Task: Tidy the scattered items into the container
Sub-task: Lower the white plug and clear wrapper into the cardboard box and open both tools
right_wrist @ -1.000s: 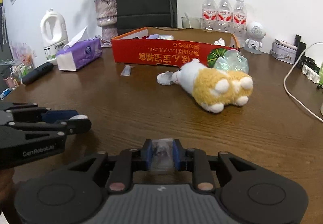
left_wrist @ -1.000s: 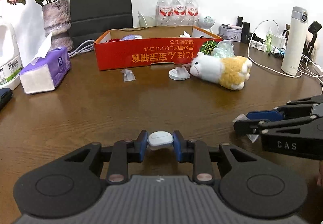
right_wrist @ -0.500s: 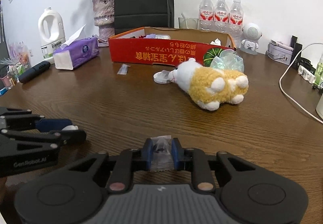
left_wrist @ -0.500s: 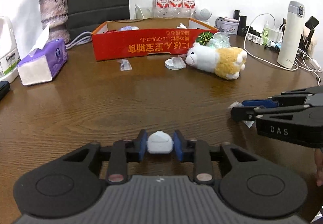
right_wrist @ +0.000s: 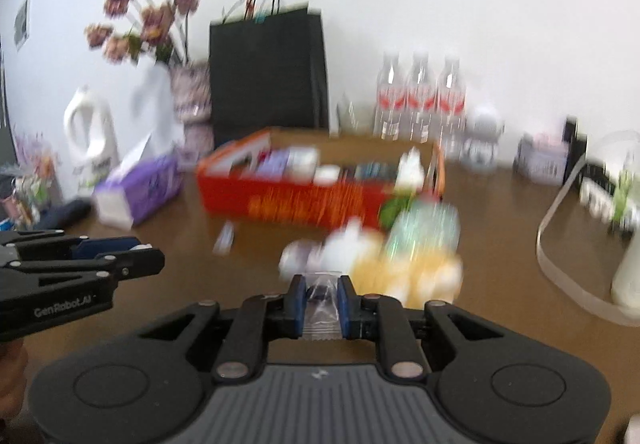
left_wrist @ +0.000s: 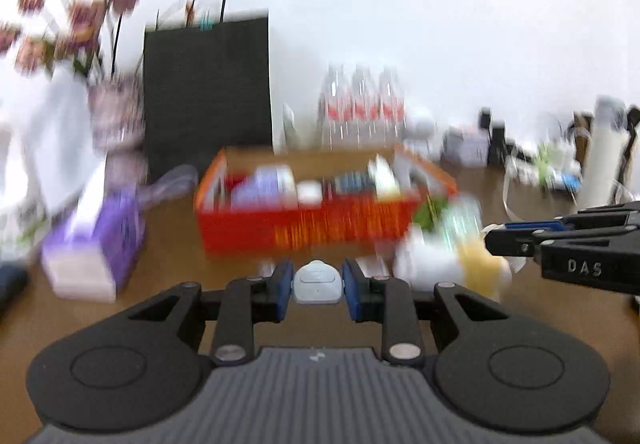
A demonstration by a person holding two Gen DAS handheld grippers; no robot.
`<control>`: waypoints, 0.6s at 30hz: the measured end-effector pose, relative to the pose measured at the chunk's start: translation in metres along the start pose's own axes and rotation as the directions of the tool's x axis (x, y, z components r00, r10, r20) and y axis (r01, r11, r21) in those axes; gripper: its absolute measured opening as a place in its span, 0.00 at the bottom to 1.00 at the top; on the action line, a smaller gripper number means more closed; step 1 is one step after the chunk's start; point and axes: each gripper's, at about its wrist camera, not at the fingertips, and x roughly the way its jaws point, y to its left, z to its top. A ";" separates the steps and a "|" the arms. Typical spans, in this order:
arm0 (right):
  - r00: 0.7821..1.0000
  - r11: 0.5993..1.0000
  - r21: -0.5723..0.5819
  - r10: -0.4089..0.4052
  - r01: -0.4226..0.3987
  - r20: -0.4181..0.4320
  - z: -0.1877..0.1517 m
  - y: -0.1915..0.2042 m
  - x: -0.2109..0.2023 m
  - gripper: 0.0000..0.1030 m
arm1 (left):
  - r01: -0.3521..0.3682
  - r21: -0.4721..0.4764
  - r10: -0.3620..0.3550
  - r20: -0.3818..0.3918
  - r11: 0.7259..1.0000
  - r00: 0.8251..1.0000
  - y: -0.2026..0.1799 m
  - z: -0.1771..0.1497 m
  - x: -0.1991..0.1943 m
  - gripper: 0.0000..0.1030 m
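Note:
My left gripper [left_wrist: 318, 286] is shut on a small white plastic case [left_wrist: 318, 284], held above the table. My right gripper [right_wrist: 320, 302] is shut on a small clear plastic packet [right_wrist: 320, 308] with something dark inside. The red cardboard box [left_wrist: 304, 228] stands ahead with several items in it; it also shows as the red box [right_wrist: 304, 203] in the right wrist view. A white and yellow plush toy [right_wrist: 384, 264] lies in front of the box's right end, beside a clear crumpled bag [right_wrist: 424, 228]. Both views are motion-blurred. Each gripper shows in the other's view: right gripper [left_wrist: 516, 240], left gripper [right_wrist: 132, 260].
A purple tissue pack [left_wrist: 92, 256] and flower vase [left_wrist: 116, 123] stand left of the box, a black paper bag [left_wrist: 208, 95] behind it, three water bottles [left_wrist: 360, 103] at the back. A small wrapper [right_wrist: 224, 240] and white disc [right_wrist: 296, 260] lie before the box. Cables and a white flask [left_wrist: 600, 163] sit right.
Both grippers have risen off the table with their items, and the views now look over the box's rim into it. The right jaws tightened on the packet.

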 end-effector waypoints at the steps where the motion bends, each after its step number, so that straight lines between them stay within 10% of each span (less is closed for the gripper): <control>1: 1.000 1.000 0.001 -0.004 0.004 0.019 0.014 -0.005 0.007 0.15 | 0.011 0.001 -0.011 0.014 1.000 1.000 0.004 0.015 0.011 0.27; 8: 0.993 1.000 0.022 -0.019 0.022 -0.114 0.119 -0.058 0.133 0.15 | 0.088 -0.060 -0.098 -0.188 0.994 0.977 0.027 0.101 0.171 0.27; 18: 0.869 0.984 -0.089 -0.176 0.152 -0.462 0.133 -0.087 0.303 0.15 | -0.035 -0.049 0.011 -0.422 0.998 0.907 0.029 0.077 0.303 0.28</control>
